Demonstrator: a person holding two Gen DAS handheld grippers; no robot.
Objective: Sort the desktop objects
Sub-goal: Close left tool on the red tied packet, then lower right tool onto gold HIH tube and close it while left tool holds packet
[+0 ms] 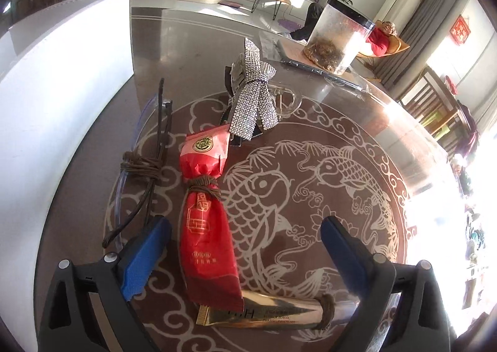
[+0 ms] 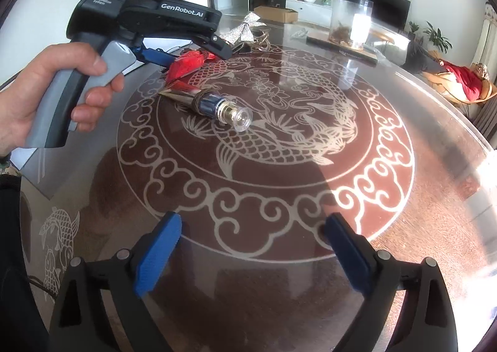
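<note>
Two blue-padded grippers hang wide open over a fish-patterned glass table (image 2: 388,141). Left gripper (image 1: 245,243) straddles a red sachet (image 1: 206,218) without touching it. Right gripper (image 2: 253,246) holds nothing; a gold tube (image 2: 205,103) lies well beyond it.

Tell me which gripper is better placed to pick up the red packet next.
Left. The left gripper is open right over the red packet. The right gripper is open too, but over bare table, apart from it.
</note>
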